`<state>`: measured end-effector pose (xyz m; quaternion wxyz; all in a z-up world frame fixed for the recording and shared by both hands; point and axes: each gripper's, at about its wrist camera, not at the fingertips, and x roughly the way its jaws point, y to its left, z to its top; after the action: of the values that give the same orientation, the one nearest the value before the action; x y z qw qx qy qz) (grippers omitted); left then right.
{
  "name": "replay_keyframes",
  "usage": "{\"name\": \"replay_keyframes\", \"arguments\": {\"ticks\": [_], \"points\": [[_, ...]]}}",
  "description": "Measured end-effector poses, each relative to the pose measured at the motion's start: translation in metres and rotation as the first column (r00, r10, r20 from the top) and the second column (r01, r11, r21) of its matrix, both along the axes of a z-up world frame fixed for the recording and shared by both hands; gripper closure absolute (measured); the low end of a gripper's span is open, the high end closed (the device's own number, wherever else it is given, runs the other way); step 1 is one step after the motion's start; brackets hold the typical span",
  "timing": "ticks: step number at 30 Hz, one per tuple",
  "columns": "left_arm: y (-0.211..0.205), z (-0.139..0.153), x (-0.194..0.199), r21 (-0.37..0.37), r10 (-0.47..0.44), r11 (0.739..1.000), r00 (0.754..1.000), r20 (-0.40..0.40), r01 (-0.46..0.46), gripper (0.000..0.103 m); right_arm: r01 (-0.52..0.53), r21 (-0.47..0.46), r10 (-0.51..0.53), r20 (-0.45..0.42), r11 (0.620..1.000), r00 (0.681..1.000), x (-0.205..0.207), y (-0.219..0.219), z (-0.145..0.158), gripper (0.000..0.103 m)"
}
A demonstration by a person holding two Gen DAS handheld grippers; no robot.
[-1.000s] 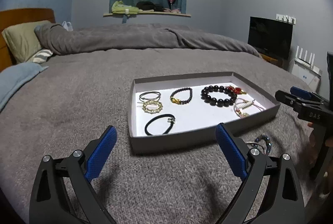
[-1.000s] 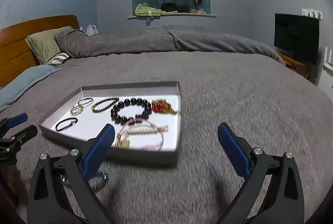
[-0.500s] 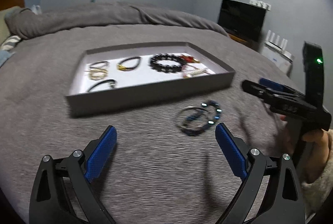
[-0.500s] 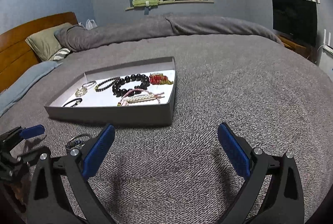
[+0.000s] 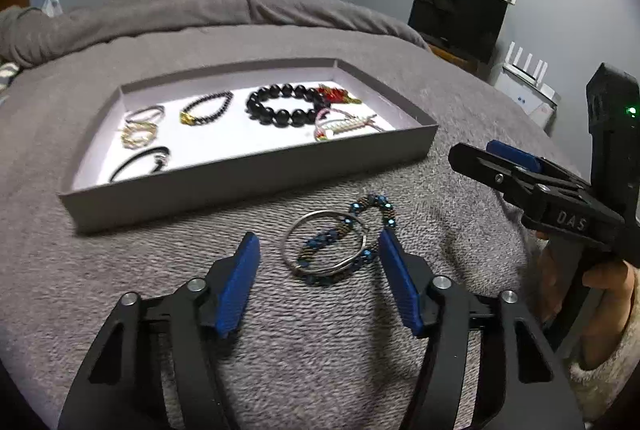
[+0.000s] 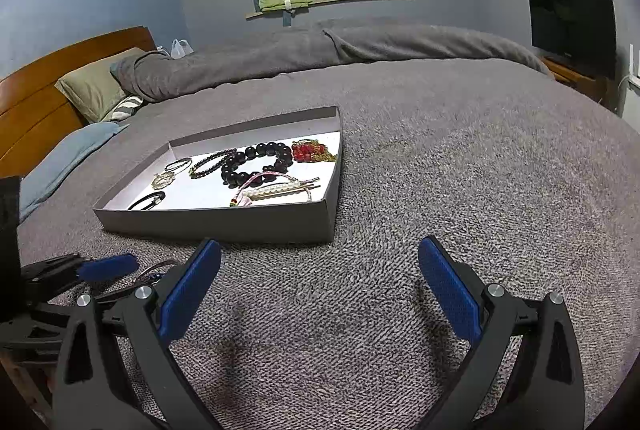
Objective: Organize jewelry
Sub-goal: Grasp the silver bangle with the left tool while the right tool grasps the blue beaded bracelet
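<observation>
**"DAS" on the right tongs**

The left tongs (image 5: pixel 318 250) have dropped and narrowed around the bangles (image 5: pixel 334 240) on the bed (image 6: pixel 440 170), just off the tray's (image 5: pixel 248 174) near edge, not pinching. The right tongs (image 6: pixel 318 264) stay spread.

The only readable lettering is "DAS", in pale capitals on the black side of the right tool (image 5: pixel 500 166) as the left wrist view shows it. The same body carries a small lit green dot, which is a light and no sign.
</observation>
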<state>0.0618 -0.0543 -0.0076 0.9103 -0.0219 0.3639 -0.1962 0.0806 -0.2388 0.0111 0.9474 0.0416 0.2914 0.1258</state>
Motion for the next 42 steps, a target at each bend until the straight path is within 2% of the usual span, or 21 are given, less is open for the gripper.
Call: {"name": "replay_keyframes", "arguments": {"ticks": [4, 8, 10, 16, 20, 25, 28, 32, 34, 39, 42], "points": [[-0.004, -0.002, 0.004, 0.013, 0.001, 1.0, 1.0, -0.008, 0.0, 0.044, -0.017, -0.001, 0.017, -0.005, 1.0, 1.0, 0.0, 0.004, 0.0, 0.005], [0.0, -0.005, 0.01, -0.014, 0.004, 1.0, 1.0, -0.027, -0.004, 0.044, -0.033, -0.014, 0.033, -0.008, 0.999, 0.999, 0.0, 0.011, -0.001, 0.005], [0.001, -0.005, 0.011, -0.017, 0.003, 1.0, 1.0, -0.026, -0.004, 0.053, -0.039, -0.028, 0.039, -0.003, 0.999, 0.999, -0.002, 0.015, -0.002, 0.005], [0.003, -0.002, 0.007, -0.014, -0.004, 1.0, 1.0, -0.008, 0.004, 0.053, -0.047, -0.044, 0.047, -0.002, 0.998, 0.999, -0.003, 0.019, -0.003, 0.005], [0.011, 0.007, -0.001, -0.007, 0.012, 1.0, 0.999, 0.034, -0.012, 0.053, -0.058, -0.051, 0.057, -0.011, 0.997, 0.998, -0.003, 0.022, -0.005, 0.005], [0.029, 0.015, -0.011, 0.044, 0.048, 0.998, 0.996, 0.073, -0.051, 0.053, -0.081, -0.062, 0.08, -0.019, 0.995, 0.997, -0.004, 0.028, -0.007, 0.005], [0.04, 0.011, -0.014, 0.087, 0.073, 0.993, 0.995, 0.072, -0.079, 0.053, -0.103, -0.065, 0.102, -0.025, 0.993, 0.994, -0.005, 0.033, -0.009, 0.005], [0.052, 0.006, -0.017, 0.102, 0.099, 0.989, 0.993, 0.061, -0.105, 0.053, -0.144, -0.074, 0.141, -0.037, 0.987, 0.989, -0.008, 0.044, -0.011, 0.006], [0.055, 0.003, -0.018, 0.119, 0.108, 0.986, 0.992, 0.061, -0.115, 0.053, -0.159, -0.073, 0.156, -0.043, 0.985, 0.987, -0.009, 0.051, -0.012, 0.008], [0.056, -0.003, -0.015, 0.126, 0.107, 0.986, 0.993, 0.041, -0.112, 0.053, -0.196, -0.094, 0.189, -0.081, 0.976, 0.979, -0.005, 0.069, -0.018, 0.035], [0.057, -0.003, -0.015, 0.123, 0.105, 0.986, 0.994, 0.038, -0.109, 0.053, -0.204, -0.108, 0.196, -0.085, 0.973, 0.977, -0.004, 0.076, -0.018, 0.039]]}}
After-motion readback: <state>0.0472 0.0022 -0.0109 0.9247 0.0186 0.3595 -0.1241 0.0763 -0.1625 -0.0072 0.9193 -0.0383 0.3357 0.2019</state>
